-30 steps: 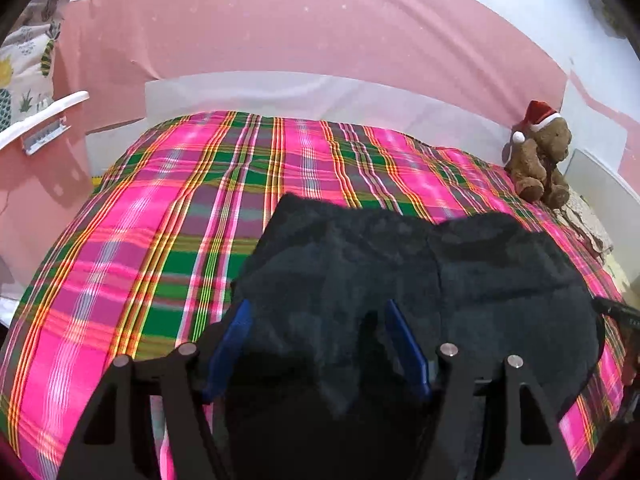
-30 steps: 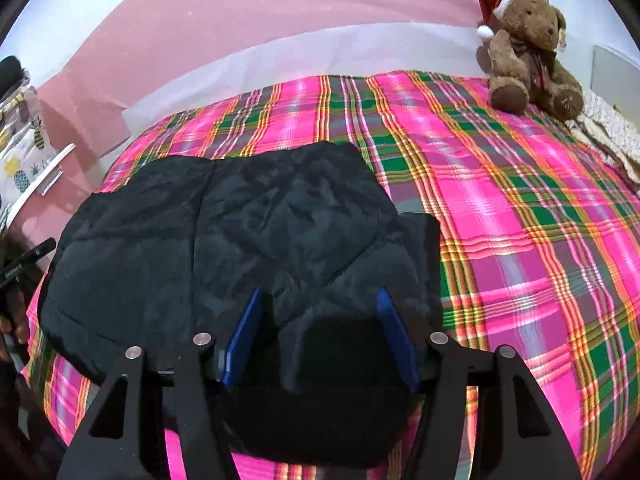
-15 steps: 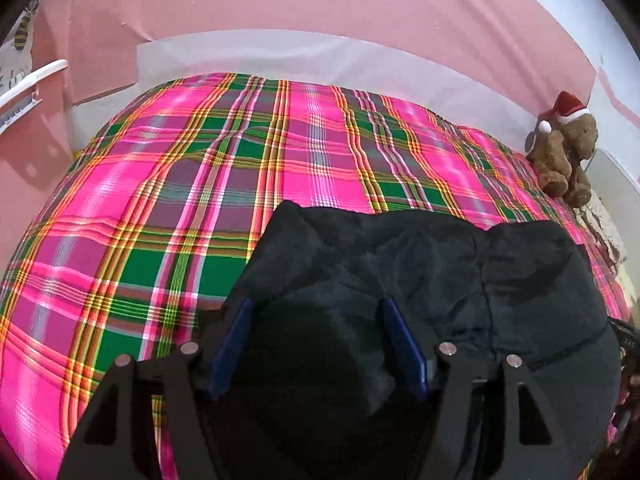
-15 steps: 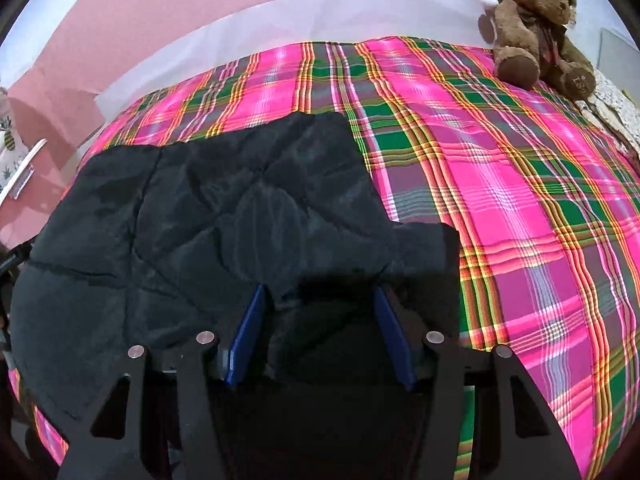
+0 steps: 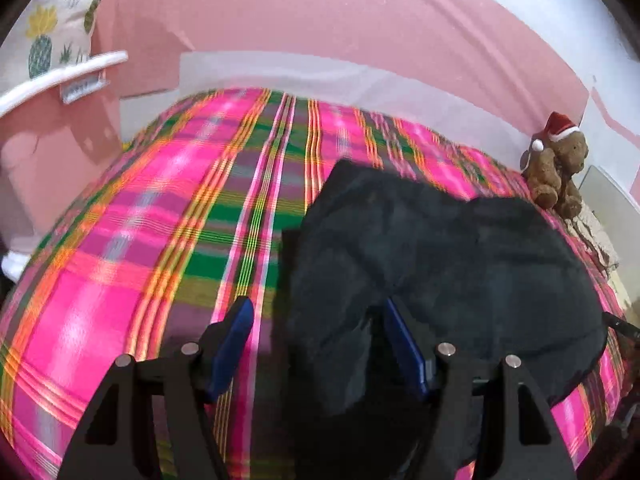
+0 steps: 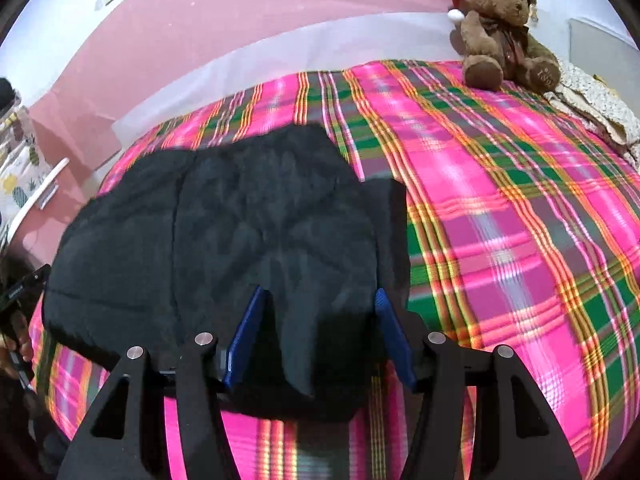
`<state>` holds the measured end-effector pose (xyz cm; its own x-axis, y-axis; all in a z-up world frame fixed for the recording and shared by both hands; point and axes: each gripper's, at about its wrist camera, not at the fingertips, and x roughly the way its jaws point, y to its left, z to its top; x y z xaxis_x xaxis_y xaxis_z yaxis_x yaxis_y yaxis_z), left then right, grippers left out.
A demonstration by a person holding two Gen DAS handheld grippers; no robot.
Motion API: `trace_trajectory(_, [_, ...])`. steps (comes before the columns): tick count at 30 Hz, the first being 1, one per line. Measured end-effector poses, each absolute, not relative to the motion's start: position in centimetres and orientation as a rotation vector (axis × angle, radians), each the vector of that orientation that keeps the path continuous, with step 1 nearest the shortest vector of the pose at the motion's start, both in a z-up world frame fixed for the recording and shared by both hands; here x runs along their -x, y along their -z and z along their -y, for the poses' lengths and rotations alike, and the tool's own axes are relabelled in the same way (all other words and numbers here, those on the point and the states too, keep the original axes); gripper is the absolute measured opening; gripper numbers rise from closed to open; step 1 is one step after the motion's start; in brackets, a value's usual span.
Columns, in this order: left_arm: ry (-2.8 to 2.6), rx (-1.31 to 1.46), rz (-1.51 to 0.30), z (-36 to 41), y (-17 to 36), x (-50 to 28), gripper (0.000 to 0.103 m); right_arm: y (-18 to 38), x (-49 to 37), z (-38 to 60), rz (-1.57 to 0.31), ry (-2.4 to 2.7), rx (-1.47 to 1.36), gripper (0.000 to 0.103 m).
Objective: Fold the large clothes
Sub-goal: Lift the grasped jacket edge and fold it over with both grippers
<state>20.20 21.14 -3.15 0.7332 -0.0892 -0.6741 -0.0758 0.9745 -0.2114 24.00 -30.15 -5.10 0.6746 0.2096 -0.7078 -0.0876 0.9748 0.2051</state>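
A large black garment (image 5: pixel 440 264) lies spread on the pink plaid bed (image 5: pixel 140 240). In the left wrist view my left gripper (image 5: pixel 320 340) is open above the garment's near left edge, its left finger over bare plaid. In the right wrist view the garment (image 6: pixel 224 232) fills the left half. My right gripper (image 6: pixel 320 332) is open above the garment's near right edge, and nothing is between its blue pads.
A brown teddy bear (image 6: pixel 500 28) with a Santa hat sits at the far right of the bed, also in the left wrist view (image 5: pixel 556 168). A pink wall (image 5: pixel 320 20) runs behind. A white shelf (image 5: pixel 60 76) and pineapple-print cloth are at the left.
Both grippers have pulled back and lifted off the garment. The left gripper has shifted left, so its left finger is now over bare plaid. The garment lies where it was.
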Motion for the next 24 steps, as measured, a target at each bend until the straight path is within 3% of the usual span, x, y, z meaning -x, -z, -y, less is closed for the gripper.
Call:
trace_trajectory(9, [0.045, 0.319, -0.814, -21.3, 5.9, -23.4, 0.071, 7.6, -26.8, 30.8, -0.905, -0.182, -0.214, 0.067])
trace_trajectory(24, [0.160, 0.404, -0.880, -22.0, 7.4, -24.7, 0.071, 8.8, -27.9, 32.6, -0.969, -0.278, -0.335, 0.067])
